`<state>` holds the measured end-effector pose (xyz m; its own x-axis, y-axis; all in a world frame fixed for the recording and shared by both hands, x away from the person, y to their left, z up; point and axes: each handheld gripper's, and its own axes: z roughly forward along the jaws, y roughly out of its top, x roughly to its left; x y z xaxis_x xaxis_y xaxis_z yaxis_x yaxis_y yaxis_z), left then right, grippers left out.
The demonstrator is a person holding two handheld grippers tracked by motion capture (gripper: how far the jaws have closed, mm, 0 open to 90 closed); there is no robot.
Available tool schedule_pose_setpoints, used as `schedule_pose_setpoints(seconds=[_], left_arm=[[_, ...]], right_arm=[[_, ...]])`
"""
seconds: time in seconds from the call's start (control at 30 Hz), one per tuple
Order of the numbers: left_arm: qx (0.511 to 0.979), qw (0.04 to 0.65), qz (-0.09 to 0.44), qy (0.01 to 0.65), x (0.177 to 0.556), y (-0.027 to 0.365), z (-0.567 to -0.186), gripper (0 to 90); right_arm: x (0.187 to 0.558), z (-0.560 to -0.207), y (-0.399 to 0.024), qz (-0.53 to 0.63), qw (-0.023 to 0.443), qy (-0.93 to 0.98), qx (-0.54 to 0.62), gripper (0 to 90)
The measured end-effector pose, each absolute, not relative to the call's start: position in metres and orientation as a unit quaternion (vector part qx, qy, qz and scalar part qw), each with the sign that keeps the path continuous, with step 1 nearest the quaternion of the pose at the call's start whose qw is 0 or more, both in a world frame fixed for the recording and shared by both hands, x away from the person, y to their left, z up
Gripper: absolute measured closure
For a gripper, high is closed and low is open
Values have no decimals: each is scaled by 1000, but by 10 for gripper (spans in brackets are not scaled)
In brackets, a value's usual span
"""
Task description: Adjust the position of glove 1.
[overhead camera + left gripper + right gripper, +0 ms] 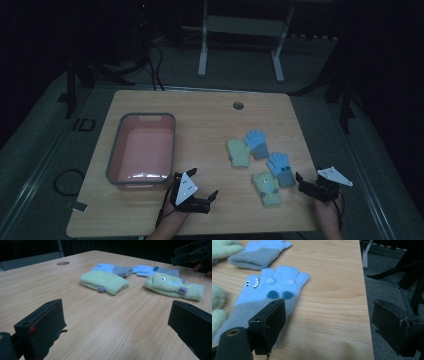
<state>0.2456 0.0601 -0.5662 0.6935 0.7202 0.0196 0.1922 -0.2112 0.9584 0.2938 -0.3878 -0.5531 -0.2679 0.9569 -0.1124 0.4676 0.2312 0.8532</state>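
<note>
The bench (pixel 200 115) is a pale wood-grain slab with rounded corners and a small round grommet hole (pixel 238 105) near its far edge. On its left part stands the tub (pixel 114 150) — a rectangular plastic bin with a grey rim and pink inside, holding nothing, its floor catching a dull shine.

Bare wood runs between the tub and the gloves, and more lies along the near edge by both hands. Right of centre four small knit gloves lie flat. A pale green glove (pixel 238 152) and a blue glove with grey cuff (pixel 257 143) touch side by side; nearer the person, a second blue glove (pixel 280 169), with a little monster face, lies just beside a green glove with an eye (pixel 266 188). All look soft and fleecy, though the dim light blurs their detail.

The left hand-held gripper (pixel 197 186) sits just off the tub's near right corner, jaws spread wide with nothing between them, pointing towards the gloves. The right hand-held gripper (pixel 306 181) is by the bench's right edge, jaws also apart — one black jaw hovers over the monster glove's grey cuff, the other out past the edge over grey floor.
</note>
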Motion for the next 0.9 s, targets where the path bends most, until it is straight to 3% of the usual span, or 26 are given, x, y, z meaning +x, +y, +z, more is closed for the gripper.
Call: schedule_pose_setpoints(seconds=[0.23, 0.27, 0.37, 0.9], left_arm=[[741, 546, 241, 309, 246, 60, -566, 10], [741, 546, 240, 309, 246, 60, -566, 10], [741, 545, 241, 309, 246, 60, -566, 9], [742, 545, 240, 308, 246, 60, -566, 10]], right_arm=[[291, -552, -389, 360, 350, 696, 513, 122], [295, -552, -393, 361, 305, 705, 529, 134], [300, -555, -394, 345, 272, 716, 543, 142], [304, -551, -381, 319, 277, 730, 538, 125]])
